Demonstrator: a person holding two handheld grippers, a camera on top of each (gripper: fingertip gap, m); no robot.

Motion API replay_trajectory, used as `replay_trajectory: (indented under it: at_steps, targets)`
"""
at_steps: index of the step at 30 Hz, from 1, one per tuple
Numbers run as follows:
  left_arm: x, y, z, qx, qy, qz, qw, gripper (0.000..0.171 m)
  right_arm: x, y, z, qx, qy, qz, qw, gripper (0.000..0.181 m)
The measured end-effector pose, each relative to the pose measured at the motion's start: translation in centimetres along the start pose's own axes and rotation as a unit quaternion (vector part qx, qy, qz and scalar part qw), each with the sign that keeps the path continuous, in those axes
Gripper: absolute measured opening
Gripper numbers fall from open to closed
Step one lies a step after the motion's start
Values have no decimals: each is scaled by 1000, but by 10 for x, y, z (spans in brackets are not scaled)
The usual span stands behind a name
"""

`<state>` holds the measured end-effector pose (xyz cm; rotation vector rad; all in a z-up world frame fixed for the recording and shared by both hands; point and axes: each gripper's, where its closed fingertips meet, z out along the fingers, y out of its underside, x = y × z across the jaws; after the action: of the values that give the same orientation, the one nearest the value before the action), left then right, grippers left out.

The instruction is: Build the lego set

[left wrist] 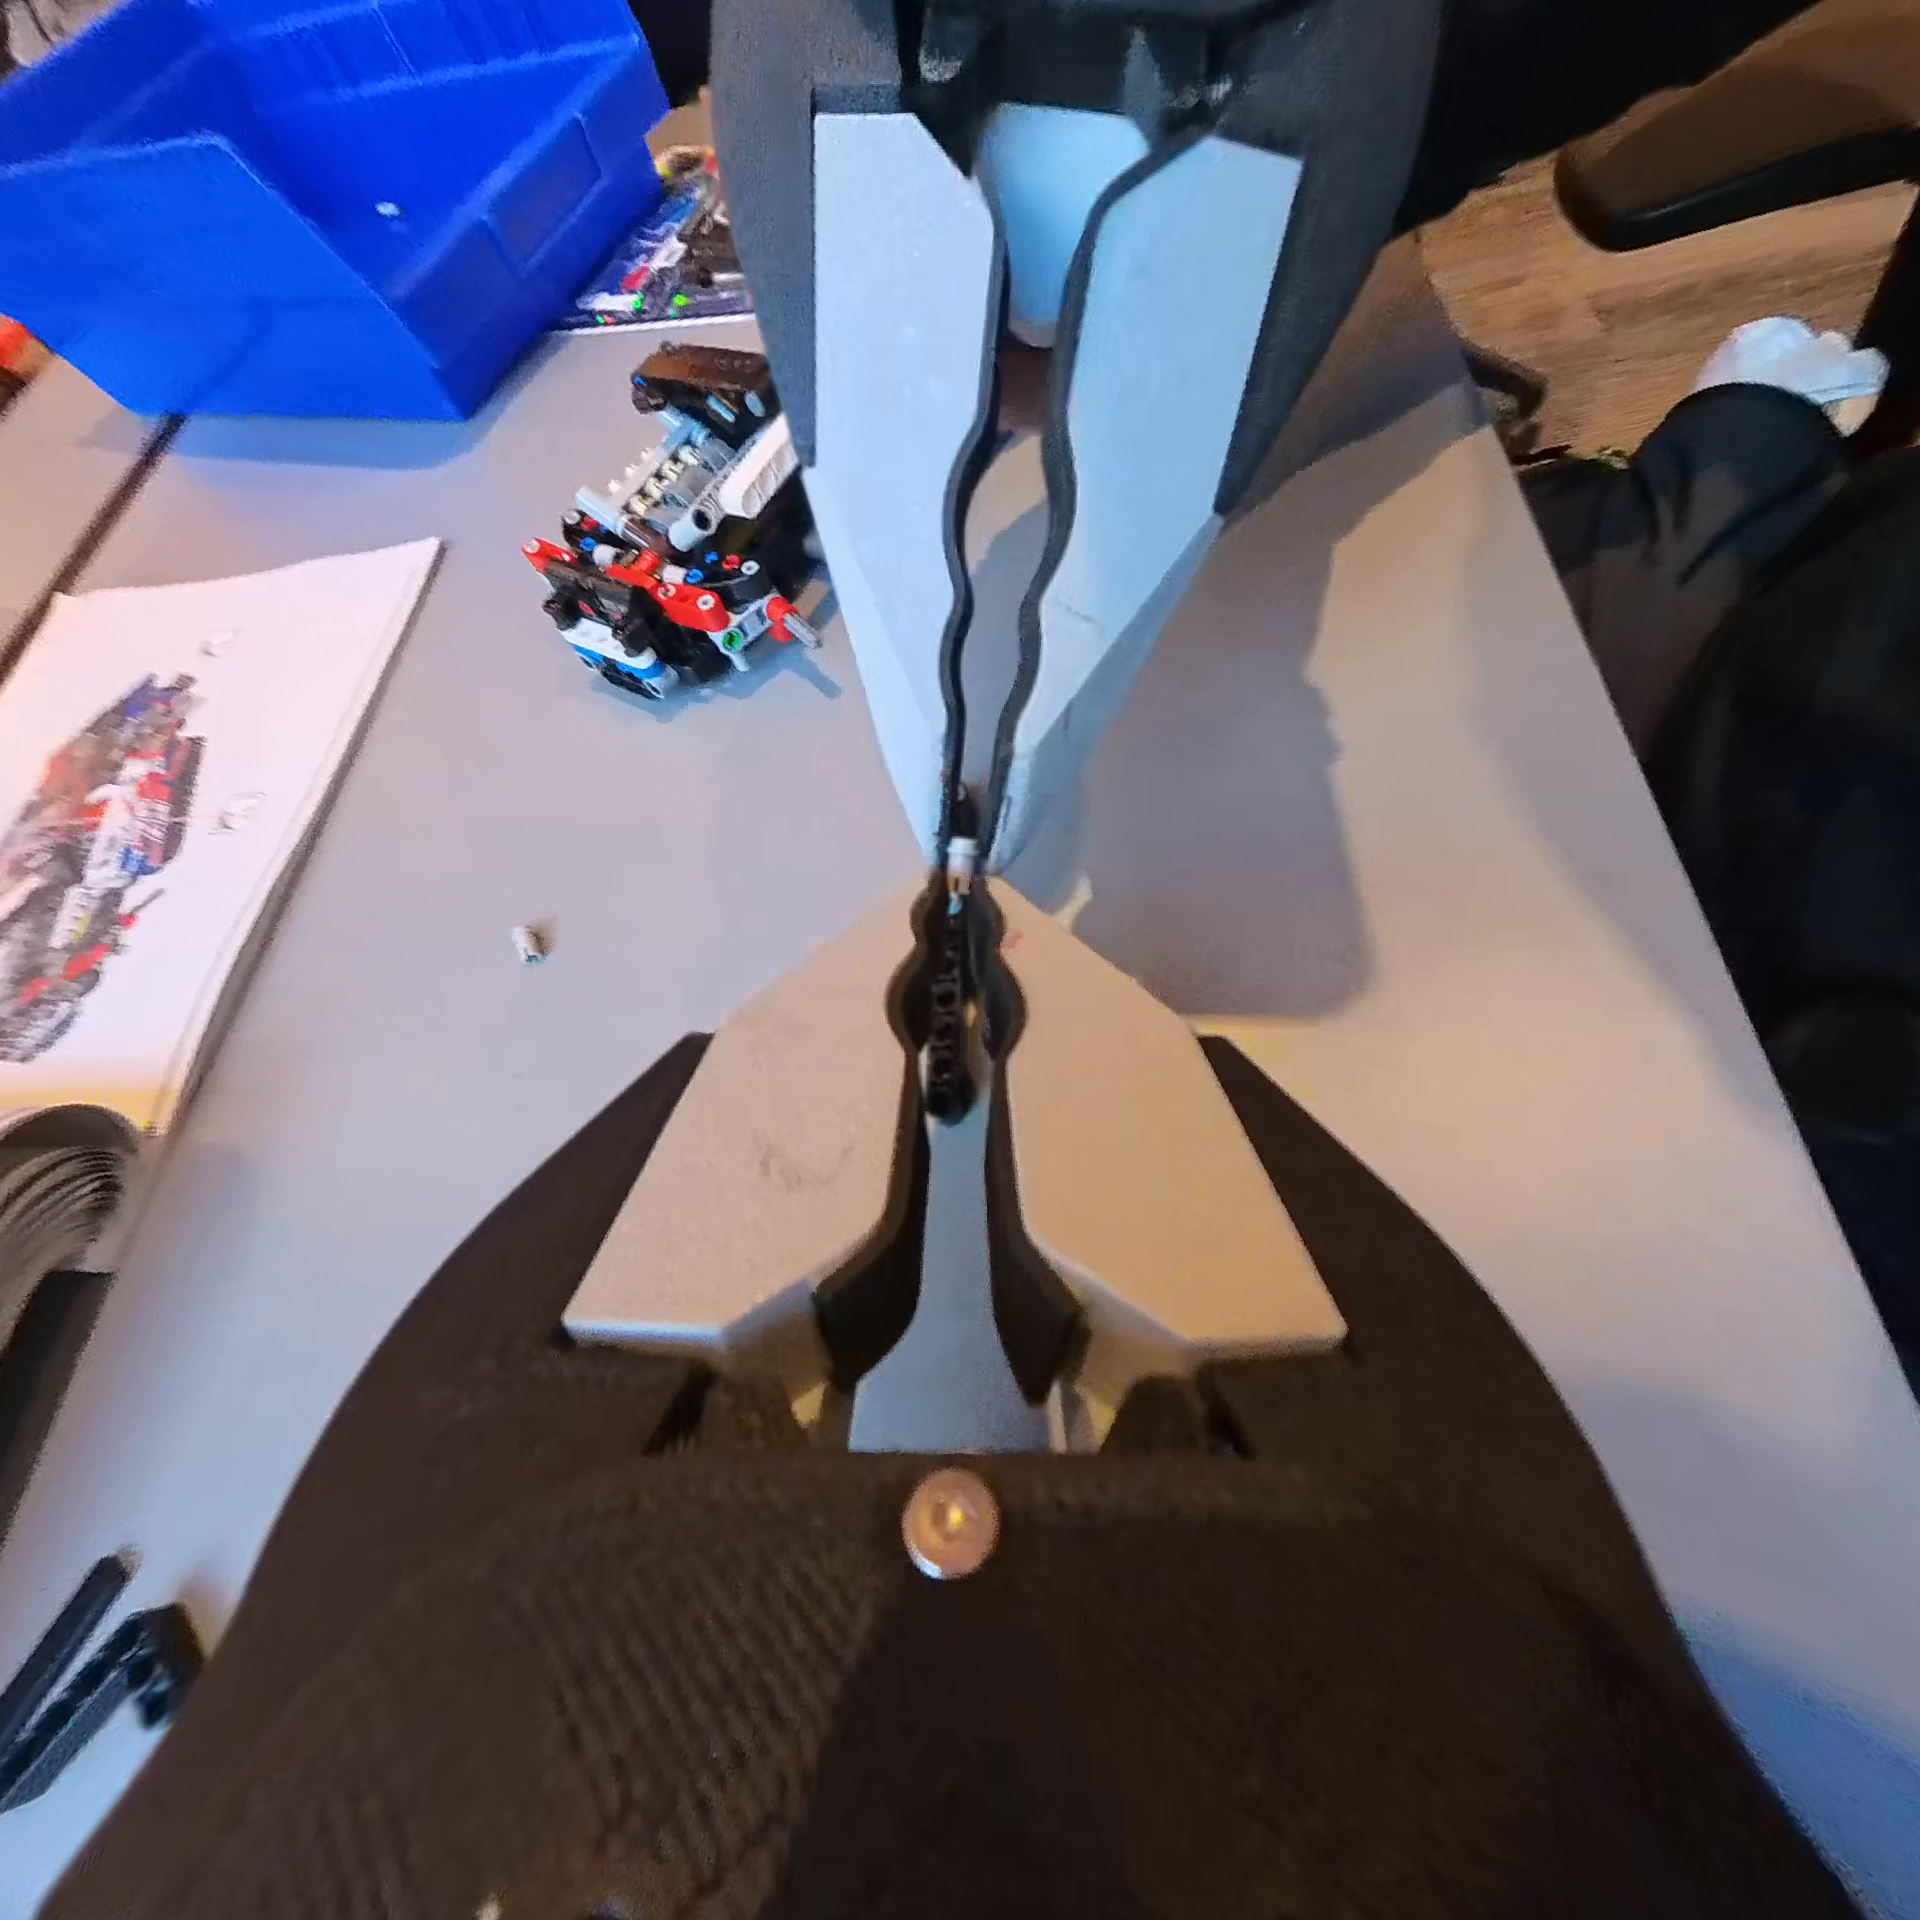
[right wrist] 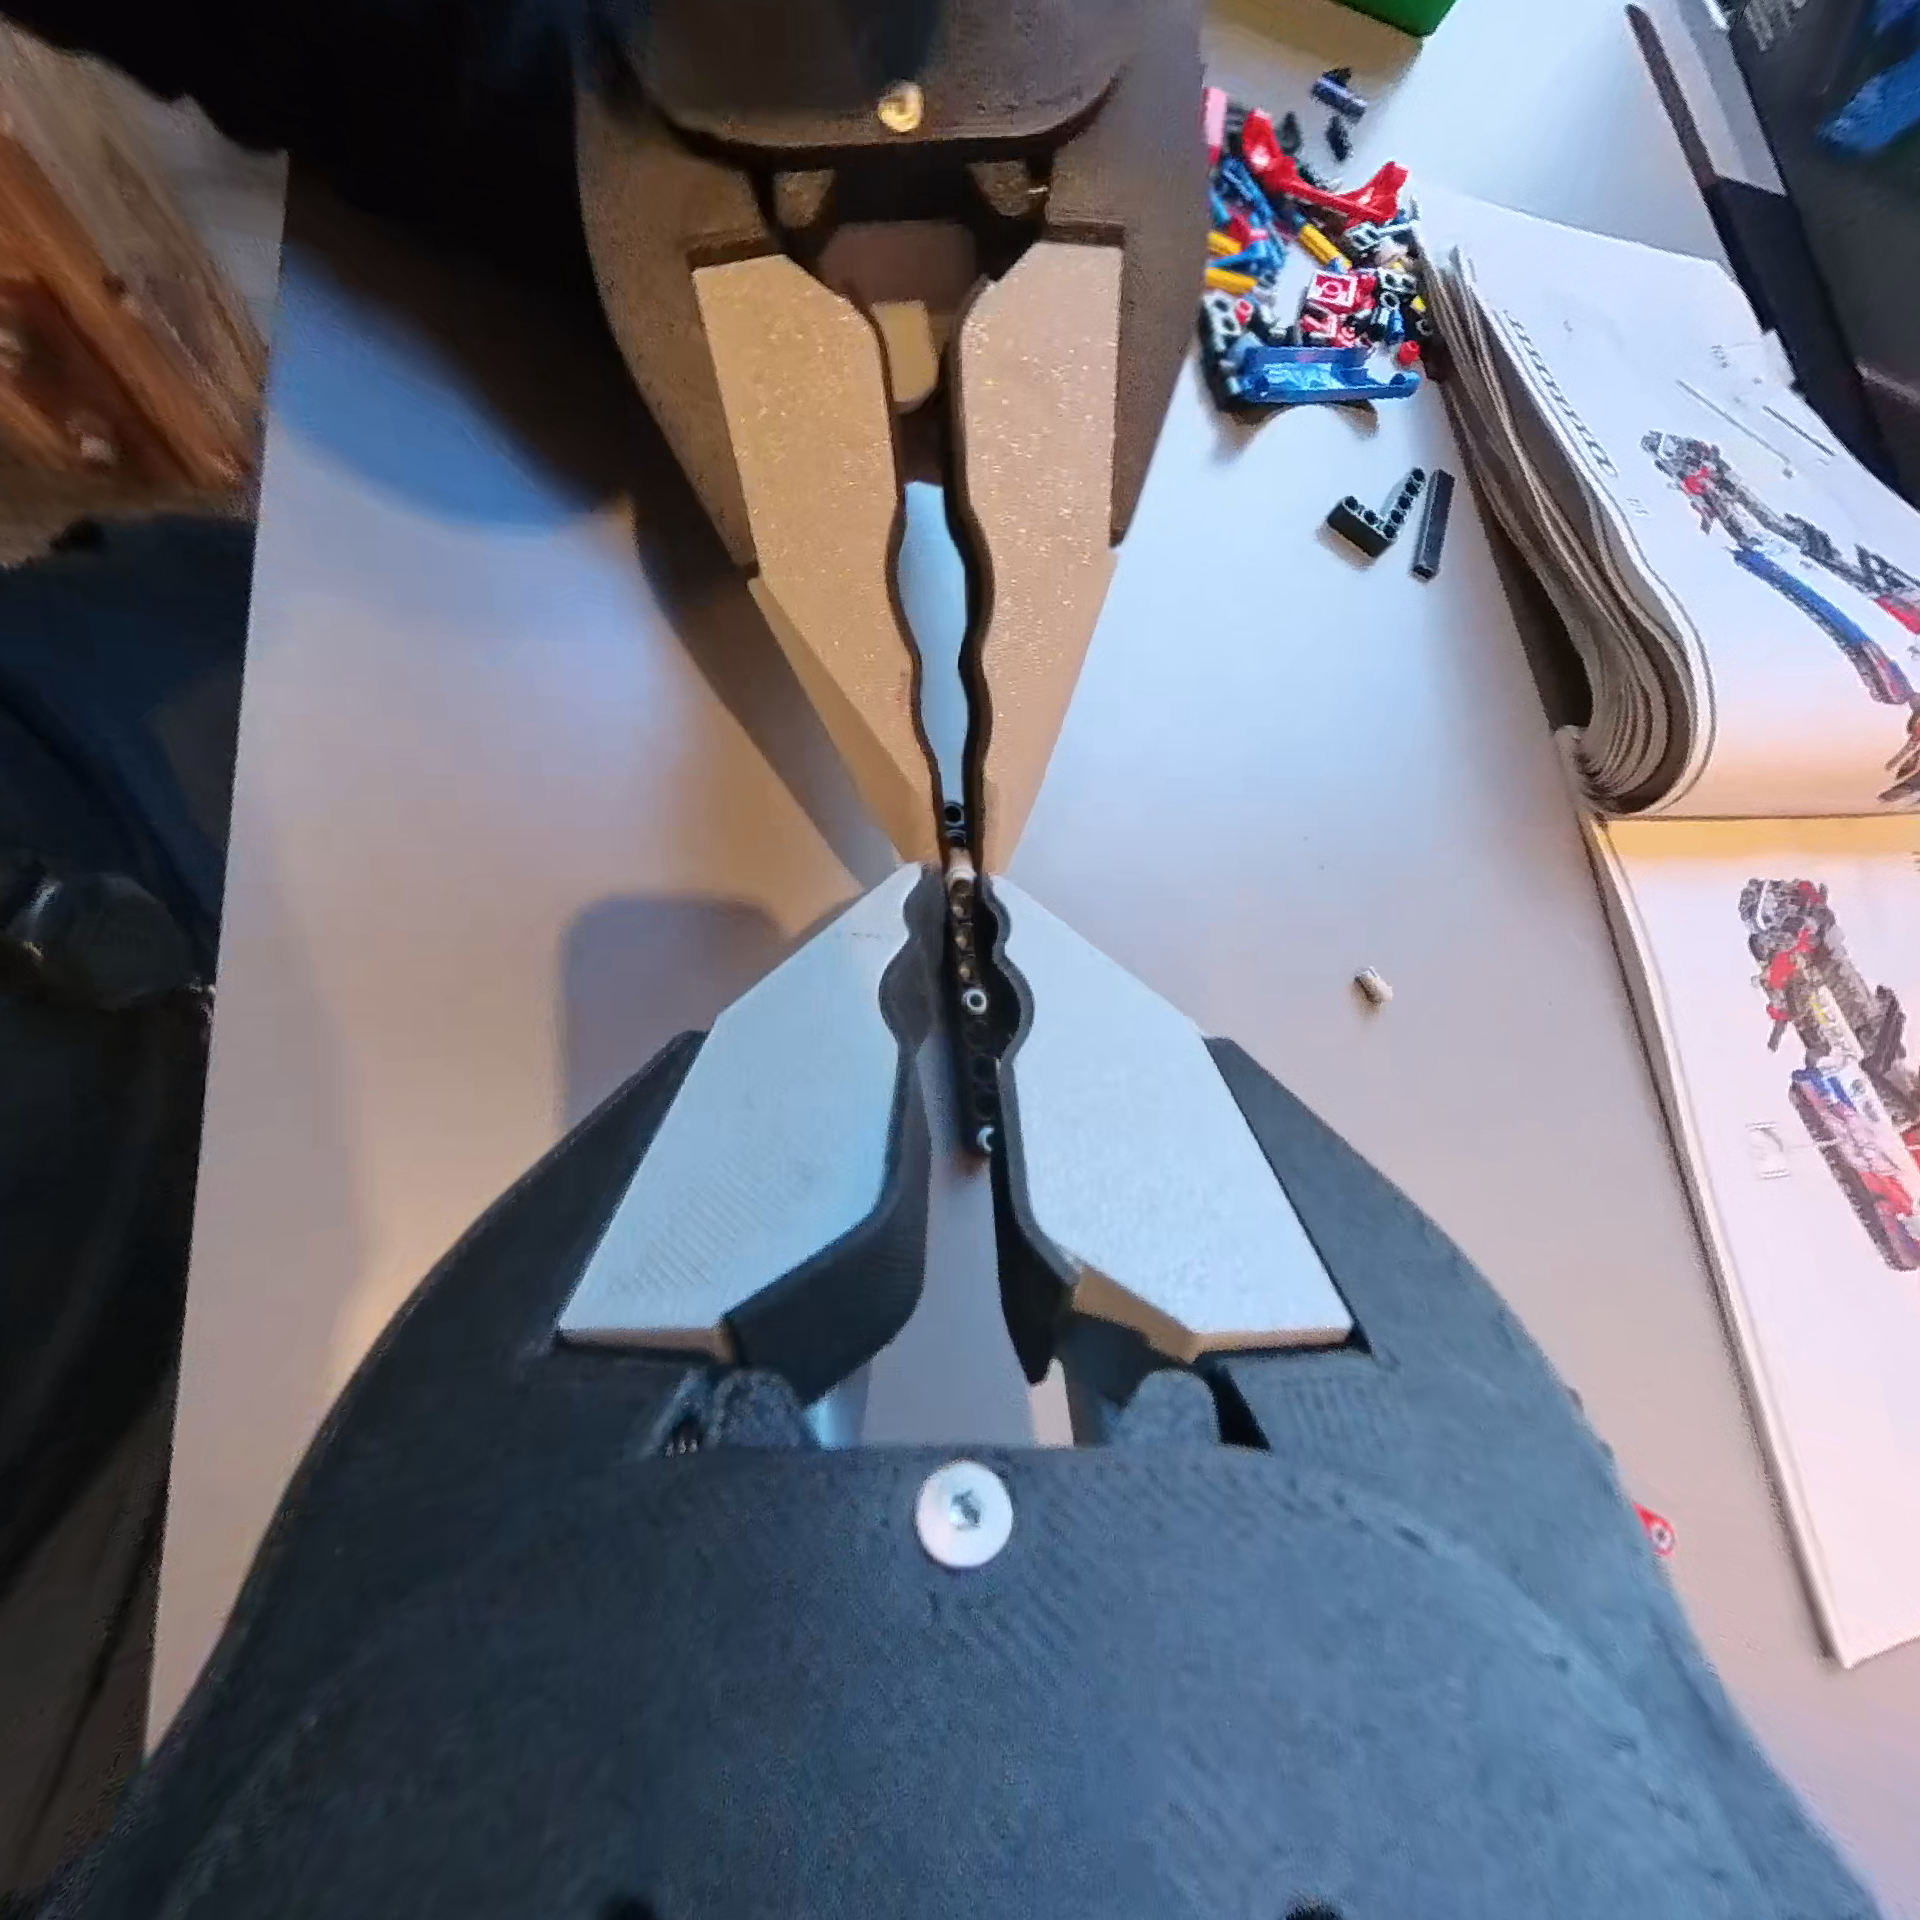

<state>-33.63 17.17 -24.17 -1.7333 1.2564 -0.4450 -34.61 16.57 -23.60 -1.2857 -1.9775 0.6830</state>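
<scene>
My left gripper (left wrist: pixel 961 904) is shut on a black holed beam (left wrist: pixel 948 1023) that lies lengthwise between its fingers. My right gripper (right wrist: pixel 961 883) is shut on a longer black holed beam (right wrist: pixel 977 1039). The two grippers meet tip to tip above the grey table (left wrist: pixel 1351 727). A small pale pin (left wrist: pixel 961 857) sits between the two beams at the meeting point; it also shows in the right wrist view (right wrist: pixel 961 868). In the left wrist view the right gripper (left wrist: pixel 966 831) comes in from the top. In the right wrist view the left gripper (right wrist: pixel 956 821) does the same.
A partly built model (left wrist: pixel 675 540) stands beyond, left of the grippers, by a blue bin (left wrist: pixel 312 187). An open instruction booklet (left wrist: pixel 177 790) lies left. A loose pin (left wrist: pixel 532 943) lies on the table. A pile of loose pieces (right wrist: pixel 1309 281) and a black L-beam (right wrist: pixel 1382 514) lie nearby. My left and right fingertips are right by each other.
</scene>
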Motion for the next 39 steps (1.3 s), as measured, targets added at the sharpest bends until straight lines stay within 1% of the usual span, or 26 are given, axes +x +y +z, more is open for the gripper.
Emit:
replay_trajectory:
  at_steps: [6,12,25,29,36,39]
  targets:
    - [-5,-6,-1,2,-55,63,997,0,3,-4,-5,29,-6,44,999,4]
    - [-9,-8,-3,1,-81,89,993,1,5,-7,-7,45,-11,66,997,4]
    - [-12,-4,-1,-22,-99,90,991,0,9,-3,-4,48,10,85,995,3]
    - [-11,-2,0,-28,-98,91,991,0,8,-2,-3,42,13,79,996,3]
    - [-13,-3,-1,-23,-100,82,991,0,11,-4,-3,48,21,84,995,3]
    - [-16,-7,-2,-3,-97,56,994,0,14,-7,-6,64,21,108,992,2]
